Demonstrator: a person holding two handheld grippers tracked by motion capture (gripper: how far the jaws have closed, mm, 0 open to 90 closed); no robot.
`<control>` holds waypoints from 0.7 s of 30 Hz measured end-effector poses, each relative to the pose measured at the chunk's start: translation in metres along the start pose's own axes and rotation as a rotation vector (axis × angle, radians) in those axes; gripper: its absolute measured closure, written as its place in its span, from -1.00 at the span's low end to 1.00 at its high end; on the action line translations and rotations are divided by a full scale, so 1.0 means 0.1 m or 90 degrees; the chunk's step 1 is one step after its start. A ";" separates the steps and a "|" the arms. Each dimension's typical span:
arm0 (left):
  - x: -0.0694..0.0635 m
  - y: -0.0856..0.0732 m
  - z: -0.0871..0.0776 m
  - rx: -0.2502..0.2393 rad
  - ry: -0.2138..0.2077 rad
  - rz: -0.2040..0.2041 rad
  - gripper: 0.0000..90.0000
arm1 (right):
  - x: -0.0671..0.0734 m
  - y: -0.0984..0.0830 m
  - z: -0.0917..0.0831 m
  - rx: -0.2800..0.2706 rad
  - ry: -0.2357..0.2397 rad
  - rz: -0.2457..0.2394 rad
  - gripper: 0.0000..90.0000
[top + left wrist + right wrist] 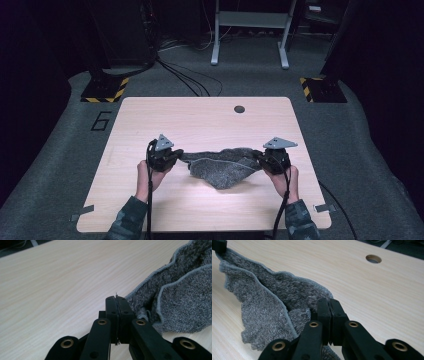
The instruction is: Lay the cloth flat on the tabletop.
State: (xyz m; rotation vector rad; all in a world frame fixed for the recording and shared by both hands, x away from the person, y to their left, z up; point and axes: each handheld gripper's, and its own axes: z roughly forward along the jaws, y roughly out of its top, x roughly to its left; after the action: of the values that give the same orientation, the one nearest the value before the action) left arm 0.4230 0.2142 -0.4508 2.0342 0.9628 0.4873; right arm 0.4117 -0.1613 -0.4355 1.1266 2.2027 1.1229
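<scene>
A grey terry towel (225,167) is held up between the two grippers over the front half of the light wooden table (210,120), its middle sagging down onto the tabletop. The left gripper (176,156) is clenched on the towel's left corner; in the left gripper view the jaws are pressed together with the towel (180,300) bunched just beside and under them. The right gripper (261,156) is clamped on the opposite corner; in the right gripper view the towel (267,302) is seen folded double, stretching away toward the left gripper (219,246). A round cable hole (239,109) is seen near the table's far edge, well apart from the towel.
</scene>
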 end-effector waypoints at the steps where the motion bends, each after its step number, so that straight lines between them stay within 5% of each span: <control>1: 0.01 -0.06 0.05 0.010 -0.007 -0.009 0.98 | 0.00 -0.03 0.02 0.004 0.003 0.002 0.98; 7: 0.03 -0.17 0.17 0.035 -0.019 -0.024 0.98 | -0.02 -0.15 0.11 0.025 0.005 0.015 0.98; 14: 0.18 -0.10 0.35 0.054 -0.013 -0.024 0.99 | -0.12 -0.09 0.25 0.045 -0.002 0.015 0.98; 17: 0.32 0.01 0.47 0.060 -0.003 -0.016 0.99 | -0.22 0.03 0.38 0.053 -0.008 0.010 0.98; 21: 0.51 0.35 0.55 0.045 0.028 -0.006 0.99 | -0.37 0.37 0.54 0.055 -0.042 0.003 0.98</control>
State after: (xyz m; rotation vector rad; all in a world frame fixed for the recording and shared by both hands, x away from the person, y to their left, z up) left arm 0.5061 0.2125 -0.4554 2.0889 1.0292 0.5019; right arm 0.4861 -0.1536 -0.4370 1.1872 2.2177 0.9866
